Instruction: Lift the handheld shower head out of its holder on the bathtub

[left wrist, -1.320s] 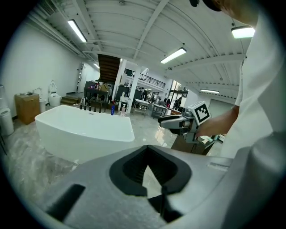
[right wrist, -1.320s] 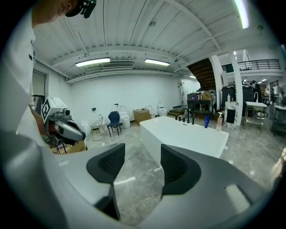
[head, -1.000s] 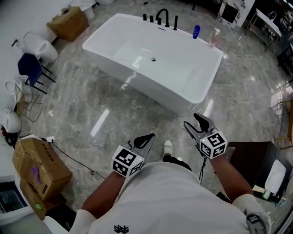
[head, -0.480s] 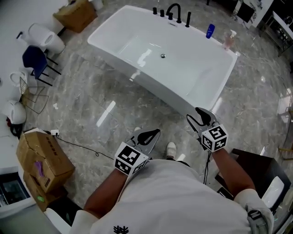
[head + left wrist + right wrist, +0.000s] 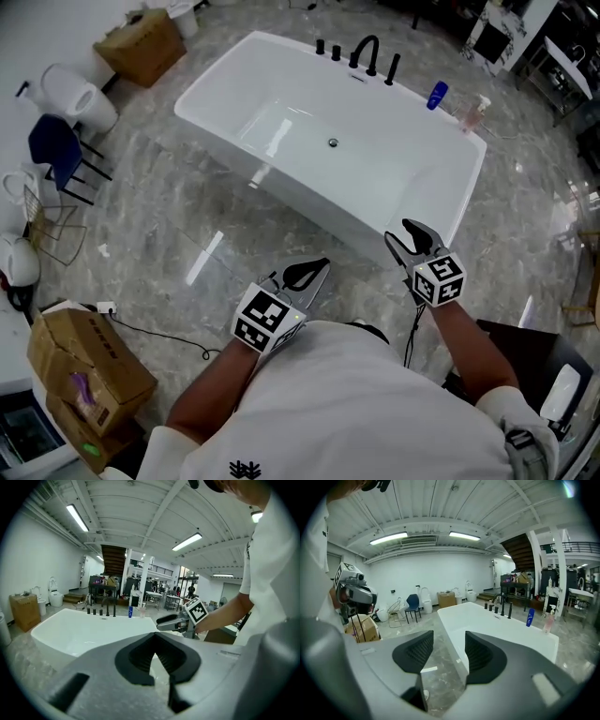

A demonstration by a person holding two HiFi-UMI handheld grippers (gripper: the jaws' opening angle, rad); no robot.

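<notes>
Bright ceiling tubes (image 5: 387,538) glare on glossy floor (image 5: 204,258); fisheye edges darken.

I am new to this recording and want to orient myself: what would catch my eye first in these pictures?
The large white bathtub dominates, standing on the grey veined floor in the upper middle of the head view. On its far rim stand black faucet fittings, with a blue bottle to their right.

Head view looks steeply down — gripper views look forward — sharing the bathtub (image 5: 314,208).
</notes>
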